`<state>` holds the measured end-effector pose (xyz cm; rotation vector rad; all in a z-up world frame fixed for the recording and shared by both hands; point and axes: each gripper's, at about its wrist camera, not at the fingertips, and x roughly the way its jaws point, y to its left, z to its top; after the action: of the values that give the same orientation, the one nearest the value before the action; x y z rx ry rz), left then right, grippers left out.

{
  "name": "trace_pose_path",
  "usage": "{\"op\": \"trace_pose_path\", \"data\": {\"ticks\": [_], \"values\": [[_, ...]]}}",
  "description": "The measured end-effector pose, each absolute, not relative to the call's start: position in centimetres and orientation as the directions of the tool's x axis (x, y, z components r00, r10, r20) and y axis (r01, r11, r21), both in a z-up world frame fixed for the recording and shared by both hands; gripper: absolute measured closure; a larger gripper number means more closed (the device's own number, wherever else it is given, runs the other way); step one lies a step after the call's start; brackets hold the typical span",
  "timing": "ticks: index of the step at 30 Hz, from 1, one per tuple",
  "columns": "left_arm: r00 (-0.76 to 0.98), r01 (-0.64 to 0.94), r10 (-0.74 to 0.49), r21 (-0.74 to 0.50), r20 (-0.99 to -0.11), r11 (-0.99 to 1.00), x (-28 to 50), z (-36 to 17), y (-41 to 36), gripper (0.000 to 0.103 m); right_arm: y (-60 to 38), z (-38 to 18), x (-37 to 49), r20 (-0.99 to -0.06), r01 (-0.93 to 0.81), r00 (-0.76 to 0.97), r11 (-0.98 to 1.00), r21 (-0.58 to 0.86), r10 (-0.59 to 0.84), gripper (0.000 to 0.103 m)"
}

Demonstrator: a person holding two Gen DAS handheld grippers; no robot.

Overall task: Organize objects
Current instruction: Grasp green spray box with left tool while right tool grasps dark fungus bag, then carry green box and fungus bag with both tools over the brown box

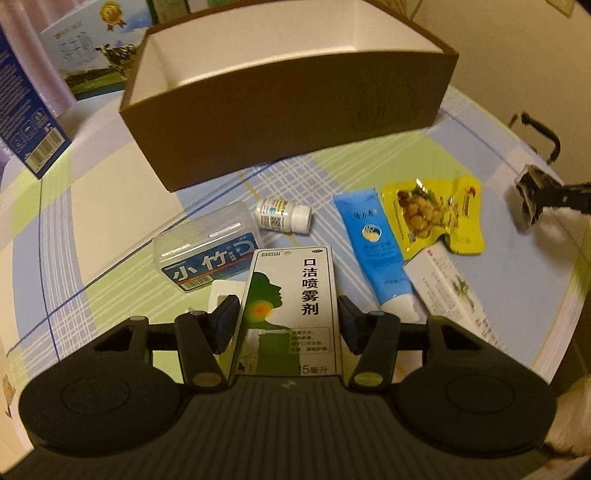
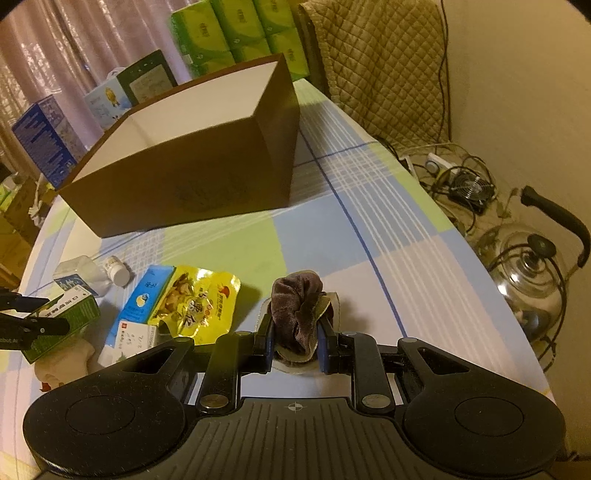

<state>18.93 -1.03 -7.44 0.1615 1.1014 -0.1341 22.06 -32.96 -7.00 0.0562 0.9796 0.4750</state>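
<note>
In the left wrist view my left gripper (image 1: 288, 319) is shut on a white and green spray carton (image 1: 291, 288), held just above the table. Beyond it lie a clear floss box (image 1: 207, 254), a small white bottle (image 1: 284, 214), a blue tube (image 1: 376, 251), a yellow snack packet (image 1: 432, 214) and a white carton (image 1: 447, 288). The open brown box (image 1: 288, 110) stands behind them, and no contents show inside it. My right gripper (image 2: 297, 343) is shut on a brown cloth bundle (image 2: 299, 306), to the right of the yellow packet (image 2: 195, 302). The brown box (image 2: 184, 177) is far left.
Milk cartons (image 1: 92, 48) and a blue box (image 1: 26, 122) stand behind the brown box. Green tissue packs (image 2: 240, 33) and a quilted cover (image 2: 380, 66) are at the back. A glass kettle (image 2: 532, 277) and cables (image 2: 458, 177) sit past the table's right edge.
</note>
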Motion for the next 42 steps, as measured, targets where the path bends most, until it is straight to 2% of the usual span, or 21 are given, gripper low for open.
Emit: {"op": "trace_pose_path", "data": {"ticks": [17, 32, 42], "values": [[0.572, -0.057, 0.051, 0.022, -0.819, 0.998, 17.3, -3.1, -3.9, 0.051, -32.4, -4.5, 24.6, -0.743, -0.546, 0.383, 0.783, 0.298, 0.549, 0.084], [0.622, -0.106, 0.083, 0.021, -0.778, 0.994, 19.0, 0.0, -4.8, 0.051, -28.5, -1.8, 26.6, -0.692, -0.648, 0.267, 0.656, 0.387, 0.671, 0.084], [0.666, -0.067, 0.053, 0.011, -0.744, 0.998, 24.1, 1.4, -3.8, 0.051, -24.9, 0.5, 29.0, -0.655, -0.667, 0.298, 0.642, 0.378, 0.695, 0.084]]}}
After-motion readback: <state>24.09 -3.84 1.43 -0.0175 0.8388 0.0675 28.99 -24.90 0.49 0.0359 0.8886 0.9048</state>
